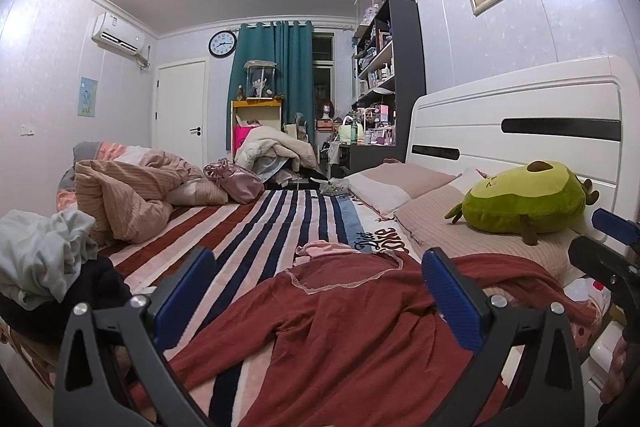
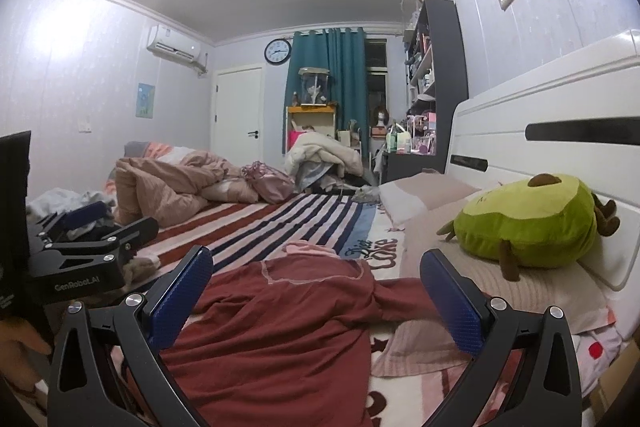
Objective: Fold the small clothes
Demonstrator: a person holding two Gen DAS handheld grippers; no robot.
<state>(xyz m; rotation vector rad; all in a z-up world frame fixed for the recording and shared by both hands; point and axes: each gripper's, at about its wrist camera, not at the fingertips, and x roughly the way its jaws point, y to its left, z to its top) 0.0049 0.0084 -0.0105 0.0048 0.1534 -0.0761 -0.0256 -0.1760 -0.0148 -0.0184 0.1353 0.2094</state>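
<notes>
Holding both the left gripper [image 1: 318,295] and right gripper [image 2: 316,299] wide open and empty, you should lower them onto the crumpled red top [image 1: 340,327] lying between and below the jaws, pinching opposite edges.

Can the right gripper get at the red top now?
Probably yes. The right gripper is open and the red top lies spread right before it; nothing lies between them.

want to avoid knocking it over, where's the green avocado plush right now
The avocado plush lies on the pink pillow against the white headboard, right of the red garment in both wrist views.
</notes>
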